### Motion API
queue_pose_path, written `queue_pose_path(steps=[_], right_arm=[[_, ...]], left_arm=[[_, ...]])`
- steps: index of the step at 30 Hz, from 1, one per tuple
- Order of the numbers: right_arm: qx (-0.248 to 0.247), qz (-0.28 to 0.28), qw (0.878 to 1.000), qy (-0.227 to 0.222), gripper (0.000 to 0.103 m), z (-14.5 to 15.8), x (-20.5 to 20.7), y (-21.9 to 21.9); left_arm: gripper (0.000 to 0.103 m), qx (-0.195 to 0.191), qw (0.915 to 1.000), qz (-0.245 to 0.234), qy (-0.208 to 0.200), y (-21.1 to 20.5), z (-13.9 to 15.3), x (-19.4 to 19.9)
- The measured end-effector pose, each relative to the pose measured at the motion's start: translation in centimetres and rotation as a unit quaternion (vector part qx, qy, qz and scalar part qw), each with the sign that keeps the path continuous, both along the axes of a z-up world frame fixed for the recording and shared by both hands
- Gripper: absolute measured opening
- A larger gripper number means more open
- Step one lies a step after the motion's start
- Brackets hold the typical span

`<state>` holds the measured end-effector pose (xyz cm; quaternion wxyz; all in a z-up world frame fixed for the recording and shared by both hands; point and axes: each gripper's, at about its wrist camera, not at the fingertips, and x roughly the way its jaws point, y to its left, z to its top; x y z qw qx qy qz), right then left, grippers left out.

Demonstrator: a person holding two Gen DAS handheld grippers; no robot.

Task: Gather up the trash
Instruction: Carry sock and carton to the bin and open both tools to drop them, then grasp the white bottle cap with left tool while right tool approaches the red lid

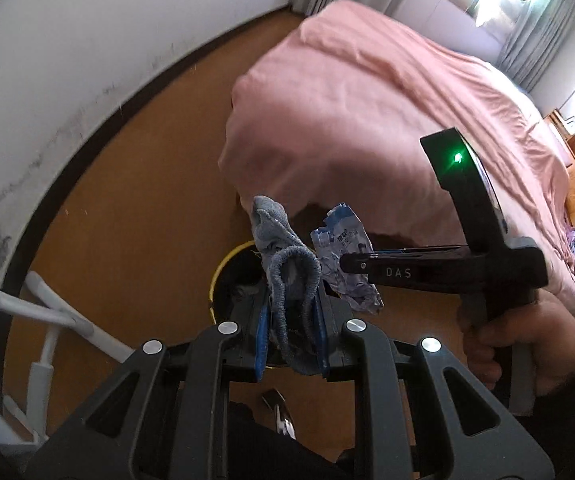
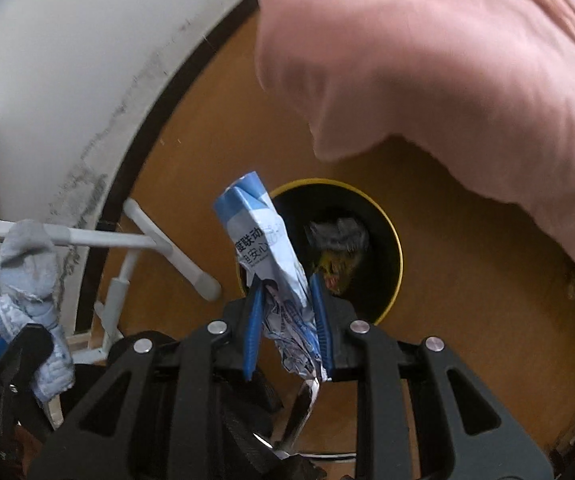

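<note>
A crumpled blue-and-white wrapper (image 2: 277, 276) is pinched between the blue pads of the right gripper (image 2: 287, 320), whose fingers are closed tight on its lower half; its printed top sticks up toward 12 o'clock. In the left wrist view the same wrapper (image 1: 345, 264) hangs from the right gripper's tip (image 1: 349, 265), at 3 o'clock from the sock.

The grey-blue sock (image 1: 283, 268) is clamped in the left gripper (image 1: 291, 332), fingers closed on its folded cuff, with the toe end rising toward 11 o'clock. In the right wrist view the sock (image 2: 31, 292) shows at far 9 o'clock, held by the left gripper (image 2: 15, 348).

Below both grippers stands a black bin (image 2: 391, 240) with a yellow rim, on the floor. From the right wrist view it lies at 1 o'clock of the wrapper, and grey and yellowish trash (image 2: 339, 248) sits inside. In the left wrist view the bin (image 1: 219, 272) is mostly hidden behind the sock.

The brown floor (image 1: 139, 208) spreads around it. A bed (image 1: 367, 120) with a pink cover fills 1 to 3 o'clock, near the bin. A white rack (image 2: 135, 240) stands at 9 o'clock against the white wall (image 1: 67, 60).
</note>
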<state>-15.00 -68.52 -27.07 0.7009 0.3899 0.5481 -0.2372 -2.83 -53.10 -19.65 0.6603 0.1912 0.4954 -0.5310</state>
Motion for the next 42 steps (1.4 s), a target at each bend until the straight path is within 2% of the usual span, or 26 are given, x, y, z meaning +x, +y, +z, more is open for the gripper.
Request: queue_pose_path(steps=[5, 8, 10, 12, 18, 21, 25, 26, 27, 29, 33, 37, 40, 42], right_arm=[[0.018, 0.002, 1.0, 0.013, 0.025, -2.2, 0.1, -0.3], [0.023, -0.004, 1.0, 0.015, 0.025, -2.7, -0.1, -0.8], [0.027, -0.009, 0.999, 0.014, 0.03, -2.9, 0.0, -0.9], [0.03, -0.015, 0.999, 0.012, 0.05, -2.9, -0.2, -1.2], [0.023, -0.026, 0.999, 0.0, 0.053, -2.1, -0.4, -1.8], [0.01, -0.037, 0.999, -0.003, 0.058, -1.3, -0.8, -2.1], [-0.005, -0.053, 0.999, -0.012, 0.059, -0.2, -1.4, -2.6], [-0.009, -0.058, 0.998, -0.015, 0.059, 0.1, -1.6, -2.8], [-0.014, -0.064, 0.998, -0.017, 0.06, 0.5, -1.9, -3.0], [-0.022, -0.072, 0.997, -0.024, 0.064, 1.2, -2.4, -3.2], [-0.031, -0.078, 0.996, -0.039, 0.066, 2.3, -2.9, -3.2], [-0.065, -0.067, 0.995, -0.041, 0.066, 4.2, -2.6, -2.5], [-0.091, -0.058, 0.993, -0.053, 0.066, 6.5, -2.2, -1.6], [-0.112, -0.045, 0.99, -0.076, 0.068, 9.3, -2.0, -0.3]], left_arm=[[0.018, 0.023, 0.9996, 0.002, 0.014, -1.6, -2.5, 0.2], [0.018, 0.028, 0.9995, 0.002, 0.017, -2.2, -2.9, 0.2], [0.018, 0.031, 0.9993, 0.002, 0.02, -2.4, -3.2, 0.4], [0.018, 0.032, 0.9993, 0.002, 0.021, -2.4, -3.0, 0.4], [0.018, 0.037, 0.9989, -0.001, 0.029, -2.8, -3.3, 0.2], [0.018, 0.04, 0.9986, -0.009, 0.032, -3.0, -3.6, -0.2], [0.019, 0.038, 0.9984, -0.021, 0.035, -3.5, -3.6, -0.9], [0.029, 0.038, 0.9984, -0.026, 0.034, -3.6, -3.5, -1.0], [0.048, 0.037, 0.9984, -0.026, 0.033, -3.7, -3.4, -1.1], [0.068, 0.028, 0.9991, -0.017, 0.027, -3.5, -2.7, -1.1], [0.071, 0.016, 0.9995, -0.013, 0.023, -3.1, -1.3, -1.2], [0.075, 0.0, 0.9999, -0.01, 0.011, -1.9, 1.2, -1.4], [0.078, -0.019, 0.9997, 0.014, -0.01, 0.0, 4.6, -1.3], [0.087, -0.053, 0.998, 0.032, -0.016, 2.5, 8.3, -1.1]])
